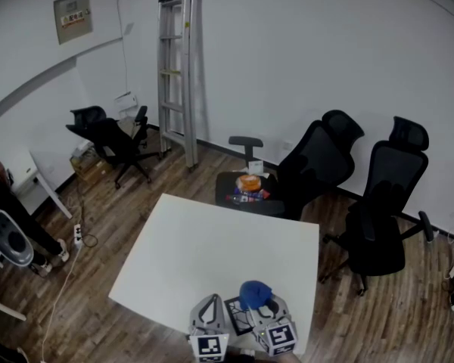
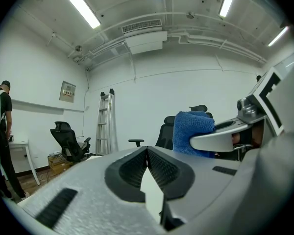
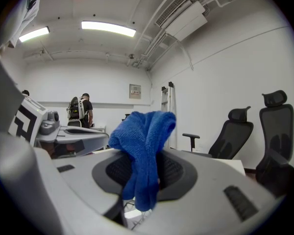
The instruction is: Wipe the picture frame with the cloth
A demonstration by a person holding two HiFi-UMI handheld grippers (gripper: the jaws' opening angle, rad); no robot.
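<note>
The left gripper is hovering low over the near edge of the white table, its jaws pressed together with nothing between them. Just to its right, the right gripper is gripping a blue cloth, which is bunching above the jaw tips and hanging down between the ribbed black pads. The dark-edged picture frame is lying flat on the table near its front edge, between the two grippers and just under the cloth; whether the cloth is touching it cannot be told. Each gripper is carrying a cube with black-and-white square markers facing the head view. Beyond the table, a black office chair is holding an orange item and some small packets on its seat, and two more black chairs are standing to the right. An aluminium ladder is leaning against the white wall. A framed wall notice is showing red print too small to read. A person is standing at the left edge, and a power strip is lying on the wooden floor.
</note>
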